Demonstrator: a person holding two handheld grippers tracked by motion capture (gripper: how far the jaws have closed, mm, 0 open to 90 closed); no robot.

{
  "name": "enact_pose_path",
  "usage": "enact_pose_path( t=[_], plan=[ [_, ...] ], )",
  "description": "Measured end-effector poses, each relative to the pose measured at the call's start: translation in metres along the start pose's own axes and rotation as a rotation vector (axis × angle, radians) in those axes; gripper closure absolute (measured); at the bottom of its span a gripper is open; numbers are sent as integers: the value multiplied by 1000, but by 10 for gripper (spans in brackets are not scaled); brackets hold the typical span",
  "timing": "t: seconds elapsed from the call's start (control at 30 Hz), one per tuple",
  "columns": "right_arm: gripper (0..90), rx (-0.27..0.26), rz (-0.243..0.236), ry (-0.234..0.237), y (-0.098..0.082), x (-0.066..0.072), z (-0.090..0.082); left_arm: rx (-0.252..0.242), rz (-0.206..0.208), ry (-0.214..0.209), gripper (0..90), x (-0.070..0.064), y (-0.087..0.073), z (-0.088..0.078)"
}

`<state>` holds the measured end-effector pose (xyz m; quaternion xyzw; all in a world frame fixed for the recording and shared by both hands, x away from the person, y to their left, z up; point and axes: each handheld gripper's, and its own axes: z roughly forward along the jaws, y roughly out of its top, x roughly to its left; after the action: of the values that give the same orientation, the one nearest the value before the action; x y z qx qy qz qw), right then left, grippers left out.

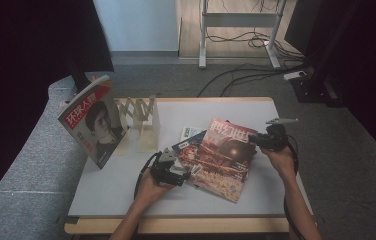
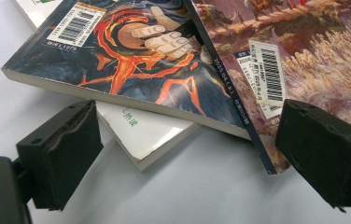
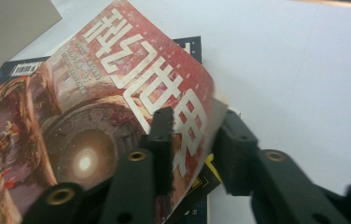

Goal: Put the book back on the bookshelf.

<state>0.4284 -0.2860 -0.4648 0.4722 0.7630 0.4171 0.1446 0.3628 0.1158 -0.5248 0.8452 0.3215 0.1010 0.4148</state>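
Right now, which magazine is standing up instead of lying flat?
The magazine with a face on its cover, propped upright against the wooden rack at the table's left. The red magazine and the others lie stacked.

The red magazine with large white characters (image 3: 131, 79) has a glossy, smooth paper cover that catches light; its barcode sticker (image 2: 271, 74) is matt white paper. The dark blue paperback with orange flame art (image 2: 131, 70) has a smooth, faintly sheeny cover and a rough-looking cream page block. The white tabletop (image 1: 121, 185) is smooth and matt, edged in pale wood. The expanding wooden rack (image 1: 138, 117) looks unvarnished. The 2 black pads of the left gripper (image 2: 187, 154) are matt, grainy foam or rubber. The floor carpet (image 1: 356, 160) is rough grey cloth.
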Motion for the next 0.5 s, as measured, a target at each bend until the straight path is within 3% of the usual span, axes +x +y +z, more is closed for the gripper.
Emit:
enact_pose_path(
  t=[0.2,0.5],
  plan=[
    [791,-8,-62,0,8,11,-11,-3,-1,-2,76,0,0,-1],
    [812,-57,-121,31,21,30,-31,1,-9,-8,76,1,0,-1]
  ],
)
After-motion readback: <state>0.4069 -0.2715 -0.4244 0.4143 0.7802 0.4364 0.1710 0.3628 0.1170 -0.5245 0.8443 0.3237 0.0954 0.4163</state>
